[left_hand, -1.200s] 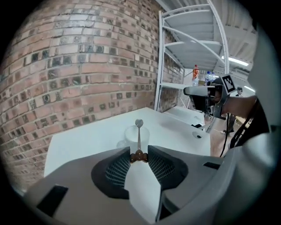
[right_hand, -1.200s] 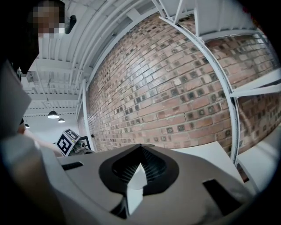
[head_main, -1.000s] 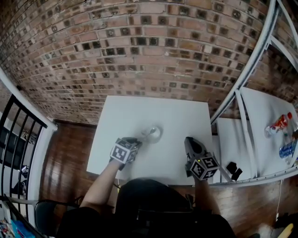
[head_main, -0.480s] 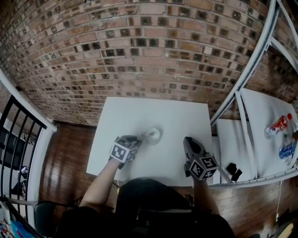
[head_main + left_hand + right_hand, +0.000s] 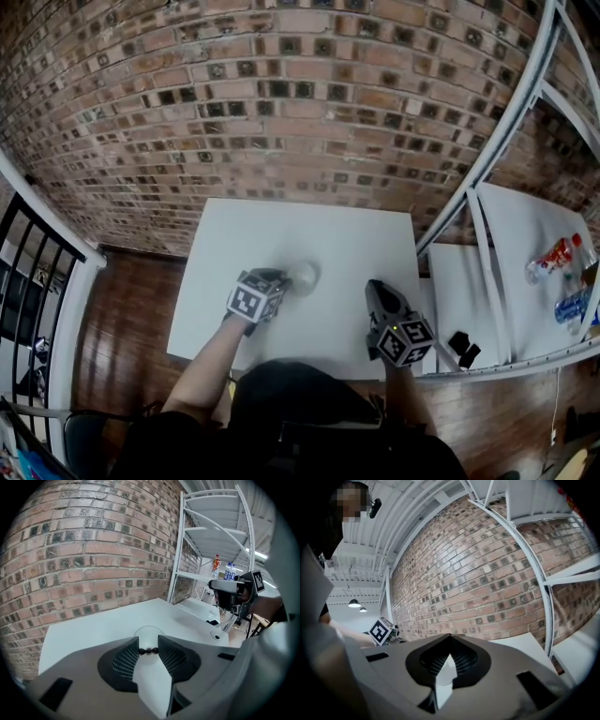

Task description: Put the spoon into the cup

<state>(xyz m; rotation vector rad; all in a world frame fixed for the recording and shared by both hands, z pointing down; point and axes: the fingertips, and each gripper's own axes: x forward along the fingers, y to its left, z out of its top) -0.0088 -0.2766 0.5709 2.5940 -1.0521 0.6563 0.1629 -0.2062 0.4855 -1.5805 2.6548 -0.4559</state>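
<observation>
A clear cup point(image 5: 303, 276) stands on the white table point(image 5: 281, 225), a little left of its middle. My left gripper point(image 5: 281, 284) reaches it from the near side, and its tips are at the cup's rim. In the left gripper view the jaws point(image 5: 149, 649) pinch a thin dark beaded piece, the spoon point(image 5: 149, 651), crosswise between the pads. The cup point(image 5: 149, 633) sits just beyond and below them. The spoon's bowl is hidden. My right gripper point(image 5: 378, 287) rests over the table's right side, apart from the cup. Its jaws point(image 5: 450, 639) meet at the tips with nothing between them.
A brick wall point(image 5: 281, 94) backs the table. White metal shelving point(image 5: 497, 141) stands at the right, with bottles point(image 5: 553, 253) on a shelf and a black object point(image 5: 461, 347) on the lower board. A black railing point(image 5: 28, 281) runs along the left.
My left gripper has moved a little forward and up, closer to the cup. The right gripper has stayed where it was.
</observation>
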